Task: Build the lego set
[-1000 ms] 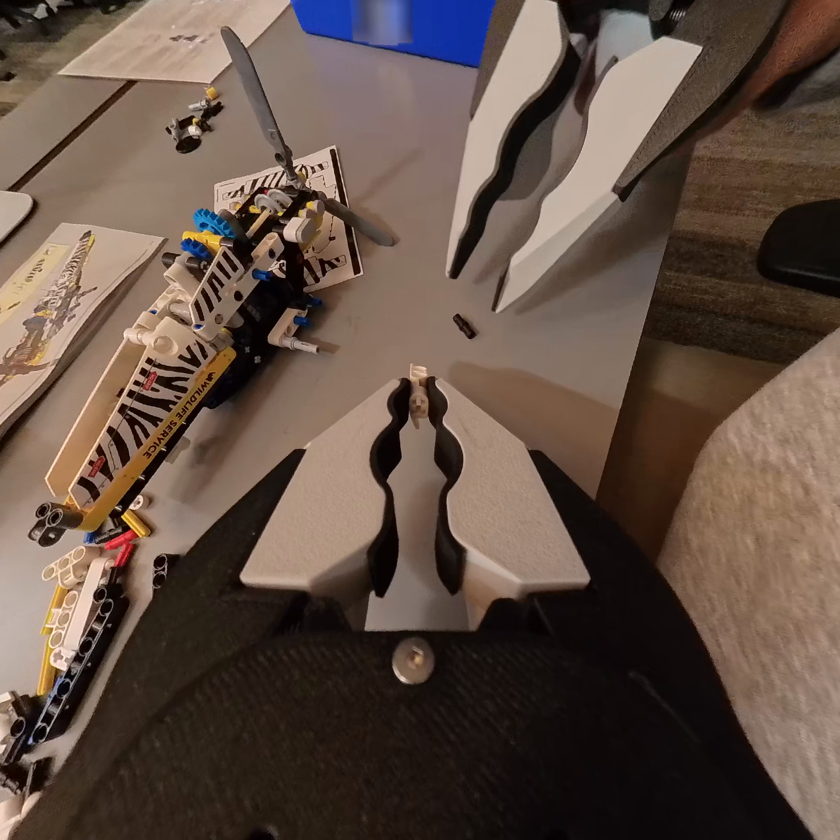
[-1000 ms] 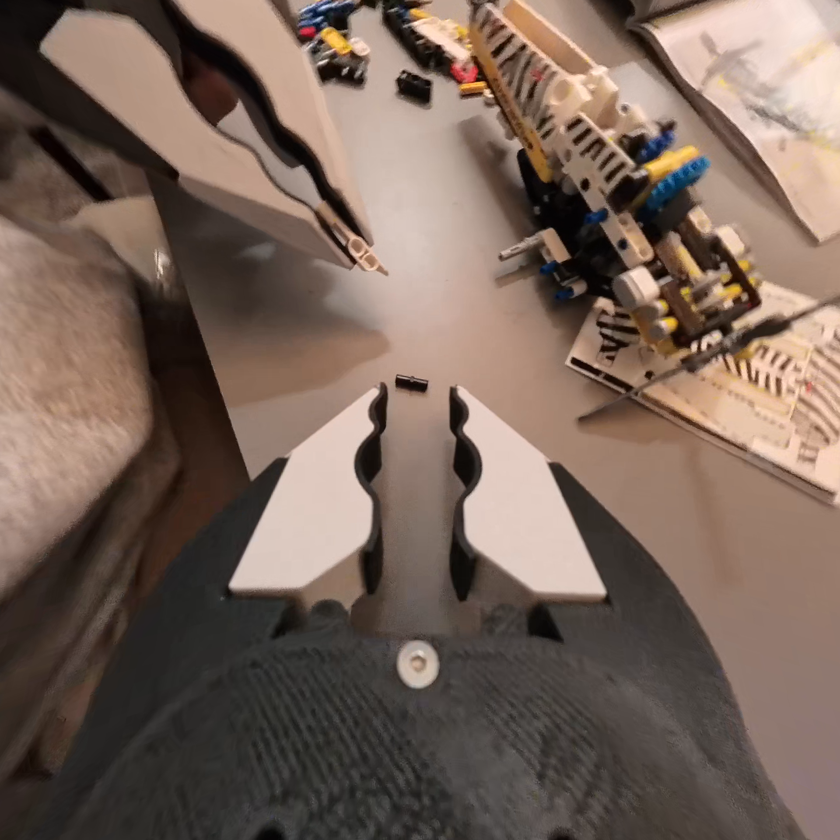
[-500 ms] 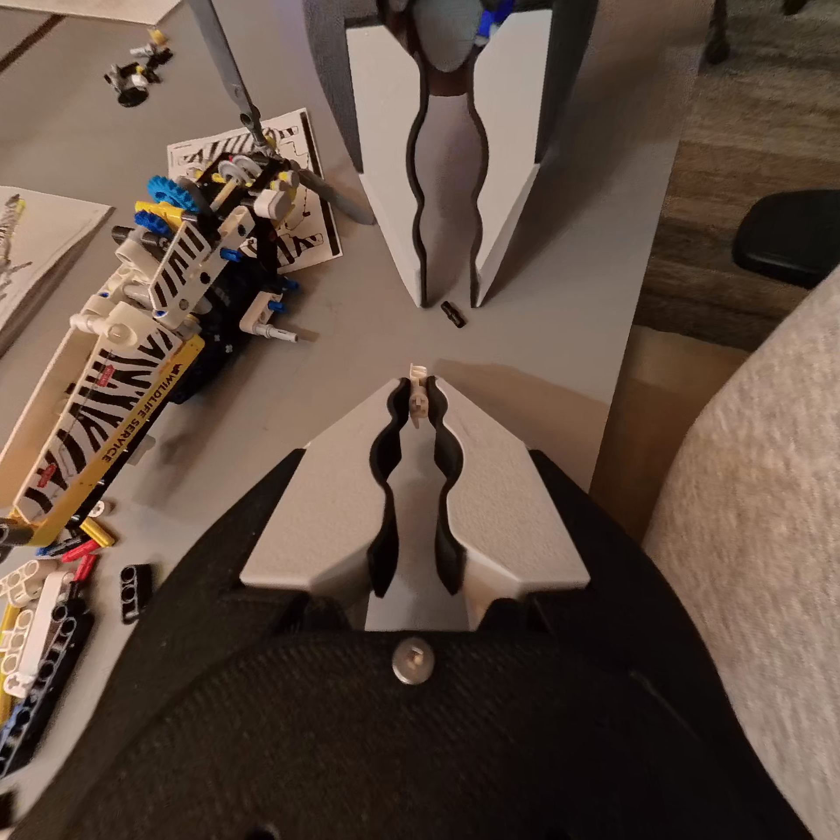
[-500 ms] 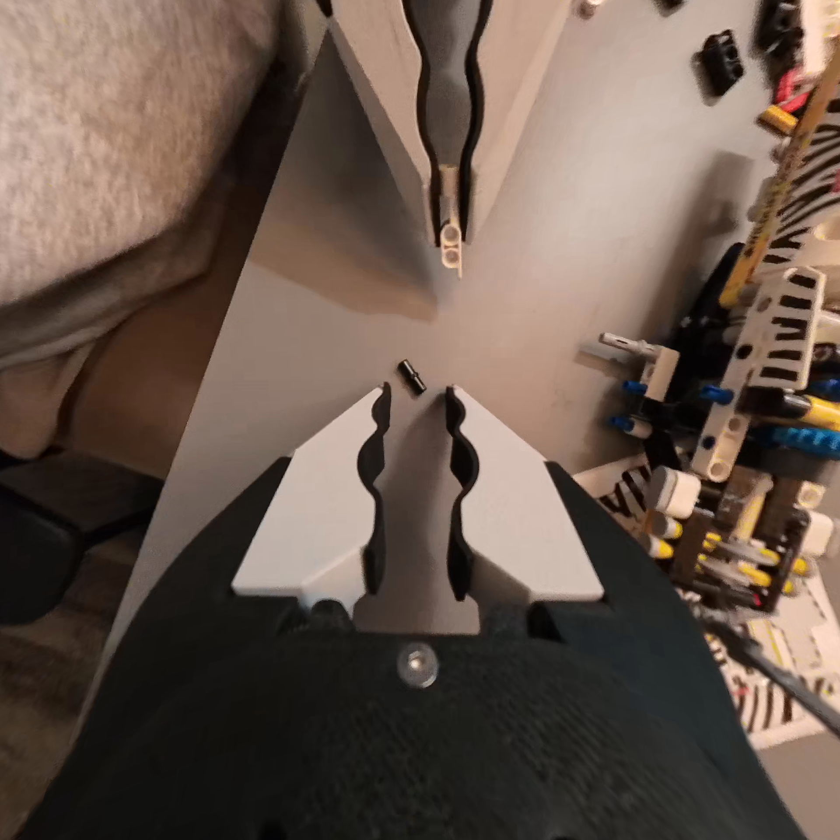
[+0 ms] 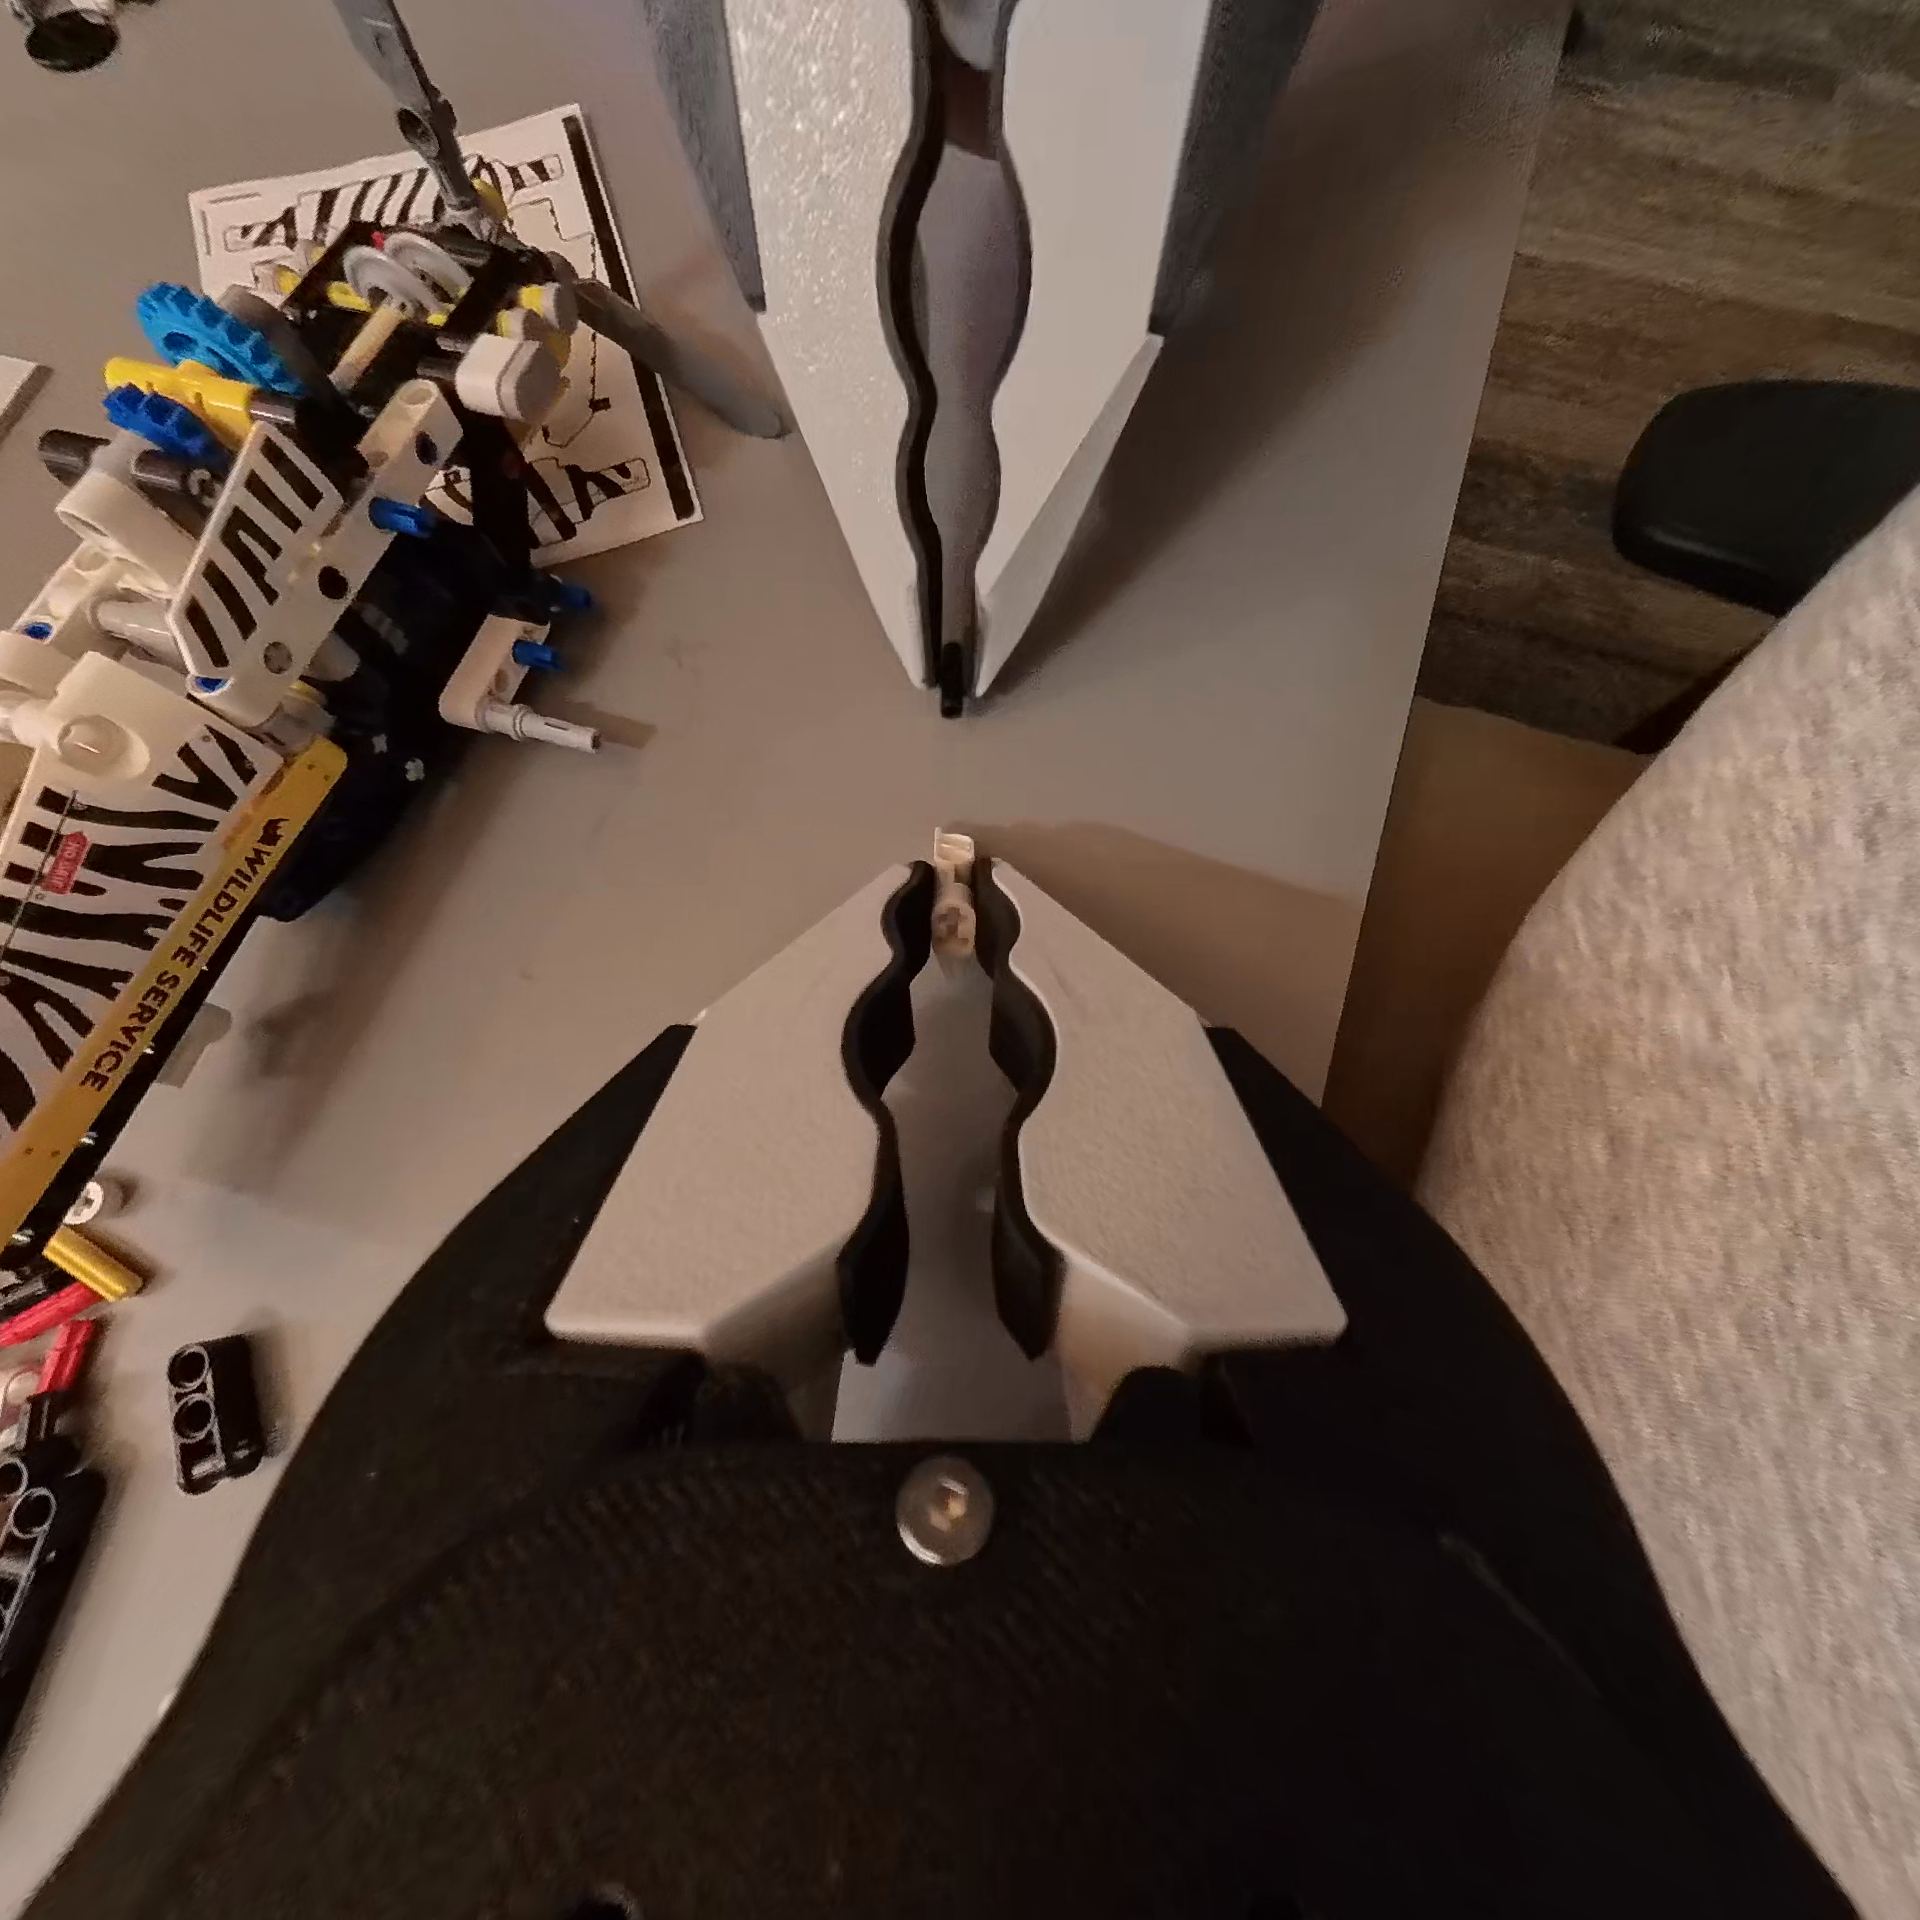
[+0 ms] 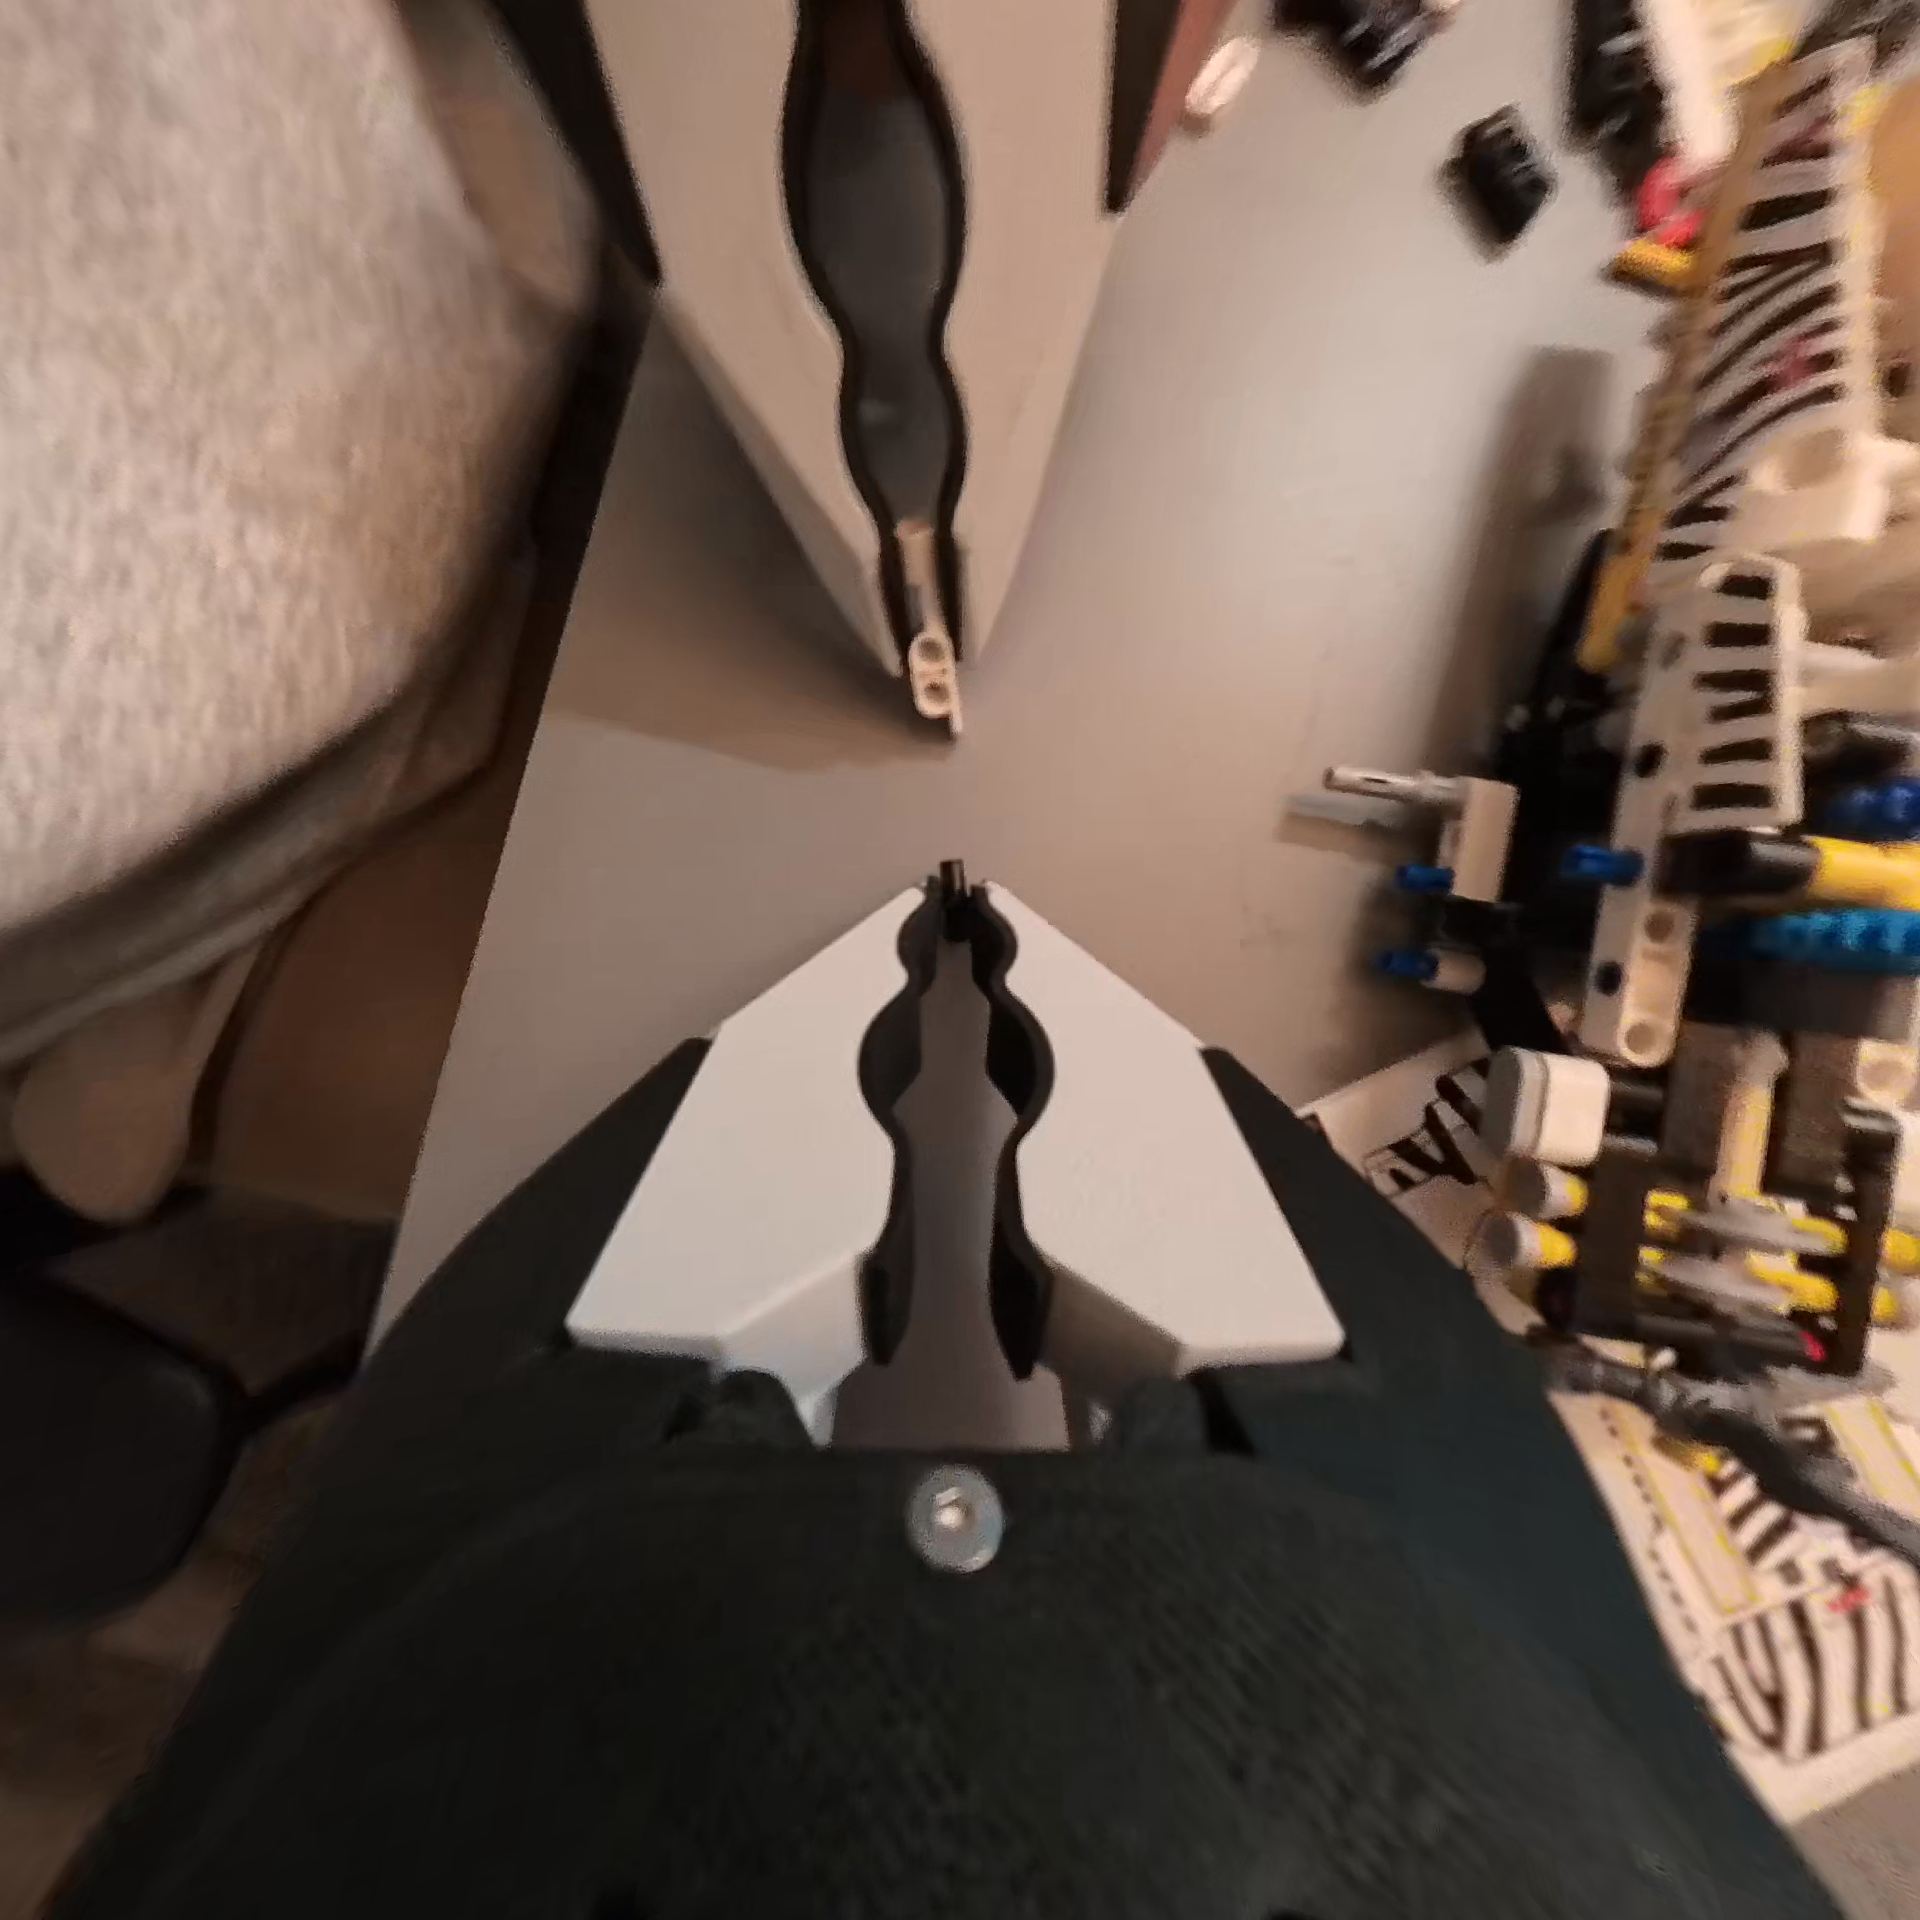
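Note:
My left gripper is shut on a small white beam with round holes; that beam also shows in the right wrist view. My right gripper is shut on a small black pin, seen at its tips in the left wrist view. The two grippers face each other tip to tip over the grey table, a short gap apart. The zebra-striped helicopter model lies to the left of my left gripper; it also shows in the right wrist view.
A sticker sheet lies under the model's grey rotor blade. Loose black, red and yellow pieces lie at the near left. The table edge runs just right of the grippers, with a grey fabric sleeve beyond. The left gripper's tips are roughly 4 cm from the right gripper's.
My right gripper has closed on the black pin that lay on the table and now holds it at its tips. My left gripper still holds the white beam.

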A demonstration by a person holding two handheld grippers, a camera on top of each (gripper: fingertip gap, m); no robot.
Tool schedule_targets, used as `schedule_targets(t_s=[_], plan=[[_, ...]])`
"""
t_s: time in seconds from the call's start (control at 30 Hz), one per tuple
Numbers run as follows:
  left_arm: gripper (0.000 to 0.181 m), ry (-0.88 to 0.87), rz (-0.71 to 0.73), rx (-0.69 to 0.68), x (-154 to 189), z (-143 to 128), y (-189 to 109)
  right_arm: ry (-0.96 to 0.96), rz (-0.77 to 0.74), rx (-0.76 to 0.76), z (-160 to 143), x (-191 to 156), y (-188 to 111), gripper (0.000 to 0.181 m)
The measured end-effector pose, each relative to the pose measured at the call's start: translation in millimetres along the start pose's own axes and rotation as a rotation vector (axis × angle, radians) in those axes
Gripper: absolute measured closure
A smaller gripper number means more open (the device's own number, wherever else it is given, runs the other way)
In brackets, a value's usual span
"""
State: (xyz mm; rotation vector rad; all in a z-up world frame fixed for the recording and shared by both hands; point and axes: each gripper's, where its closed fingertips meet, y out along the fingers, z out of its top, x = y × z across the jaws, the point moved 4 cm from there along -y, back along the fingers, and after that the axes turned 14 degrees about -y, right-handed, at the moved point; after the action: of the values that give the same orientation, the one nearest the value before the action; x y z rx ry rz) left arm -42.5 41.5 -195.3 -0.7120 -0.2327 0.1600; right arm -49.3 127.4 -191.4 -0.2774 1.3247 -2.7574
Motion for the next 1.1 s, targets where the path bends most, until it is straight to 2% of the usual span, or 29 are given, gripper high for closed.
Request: schedule_targets(t_s=[0.1, 0.23, 0.3, 0.4, 0.63, 0.93, 1.1], plan=[[0.174, -0.02, -0.022, -0.005, -1, 0, 0, 0.029, -0.15, 0.05, 20, -4, 0, 0.178], [0.173, -0.032, -0.052, -0.014, 0, 0, 0, -0.108, -0.422, -0.123, 27, -5, -3, 0.178], [0.173, -0.037, -0.06, -0.017, 0, 0, 0, -0.153, -0.484, -0.17, 31, -7, -3, 0.178], [0.173, -0.042, -0.062, -0.018, 0, 0, 0, -0.23, -0.481, -0.193, 39, -15, 6, 0.178], [0.172, -0.02, -0.05, -0.021, 1, -1, 1, -0.526, -0.472, -0.409, 38, -19, 19, 0.178], [0.172, -0.075, -0.085, -0.03, -2, 0, 1, -0.786, -0.54, -0.642, 40, -16, 23, 0.179], [0.172, -0.101, -0.082, -0.028, -5, 0, 1, -0.852, -0.55, -0.658, 43, -18, 25, 0.179]])
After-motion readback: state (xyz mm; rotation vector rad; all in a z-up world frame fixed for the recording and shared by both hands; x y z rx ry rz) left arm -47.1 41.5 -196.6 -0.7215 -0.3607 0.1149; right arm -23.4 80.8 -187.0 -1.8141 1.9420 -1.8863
